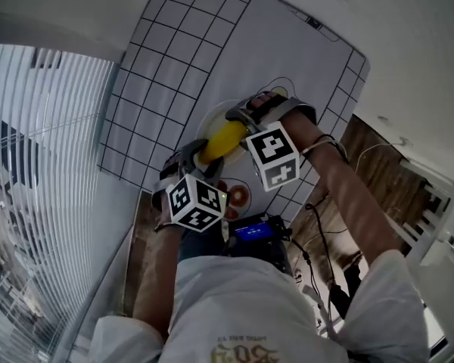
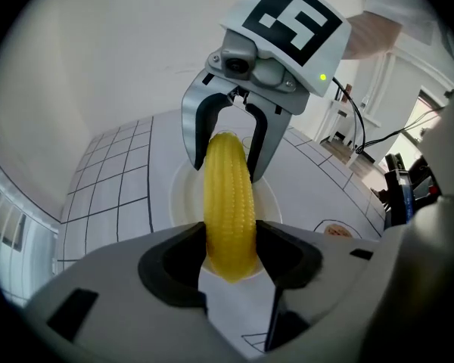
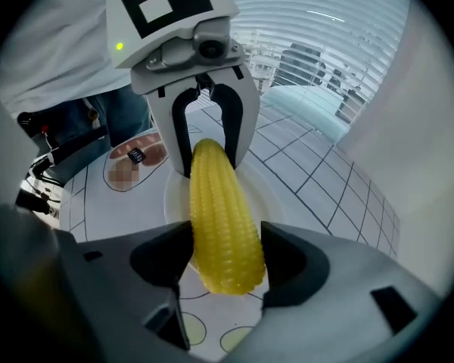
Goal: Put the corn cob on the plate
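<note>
1. The left hand-held gripper (image 2: 231,249) clamps the pointed end of the corn cob (image 2: 228,195).
2. The right hand-held gripper (image 3: 227,257) clamps the blunt end (at 1 o'clock from the left in the head view).
3. The cob hangs over the plate (image 2: 183,195) on the worktop (image 1: 181,44).

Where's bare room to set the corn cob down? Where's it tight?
The plate under the corn cob is bare; gridded mat beyond it too. Tight at the cob's ends, where left claw and right claw clamp it, and by the printed circles.
</note>
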{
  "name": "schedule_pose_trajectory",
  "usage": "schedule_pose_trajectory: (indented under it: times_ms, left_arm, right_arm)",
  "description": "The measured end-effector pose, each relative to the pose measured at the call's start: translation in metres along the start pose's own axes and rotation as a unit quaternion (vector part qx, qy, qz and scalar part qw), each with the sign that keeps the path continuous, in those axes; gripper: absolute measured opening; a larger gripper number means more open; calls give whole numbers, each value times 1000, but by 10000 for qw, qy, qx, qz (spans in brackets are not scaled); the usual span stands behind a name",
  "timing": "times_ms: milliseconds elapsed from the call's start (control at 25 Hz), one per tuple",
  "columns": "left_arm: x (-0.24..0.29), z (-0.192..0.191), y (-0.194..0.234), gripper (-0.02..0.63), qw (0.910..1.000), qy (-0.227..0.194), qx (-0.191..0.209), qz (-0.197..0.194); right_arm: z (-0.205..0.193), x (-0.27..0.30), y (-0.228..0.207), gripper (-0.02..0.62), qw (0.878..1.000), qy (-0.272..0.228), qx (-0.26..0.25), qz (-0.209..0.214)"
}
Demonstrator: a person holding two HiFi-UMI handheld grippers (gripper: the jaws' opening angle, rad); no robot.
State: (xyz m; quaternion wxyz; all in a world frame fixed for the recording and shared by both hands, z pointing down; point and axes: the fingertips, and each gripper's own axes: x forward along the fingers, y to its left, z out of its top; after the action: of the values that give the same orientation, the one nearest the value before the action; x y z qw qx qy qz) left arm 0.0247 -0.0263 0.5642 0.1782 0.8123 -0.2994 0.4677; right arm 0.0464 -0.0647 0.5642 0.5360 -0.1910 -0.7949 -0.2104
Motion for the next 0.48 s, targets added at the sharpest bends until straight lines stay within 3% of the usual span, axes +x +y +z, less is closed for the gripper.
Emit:
schedule_pose_trajectory:
  times_ms: [480]
  left_arm:
    - [3, -3, 6, 213, 9997, 13, -163, 170]
  right_arm:
    - [-5, 0, -4, 293, 9990, 23, 430, 82]
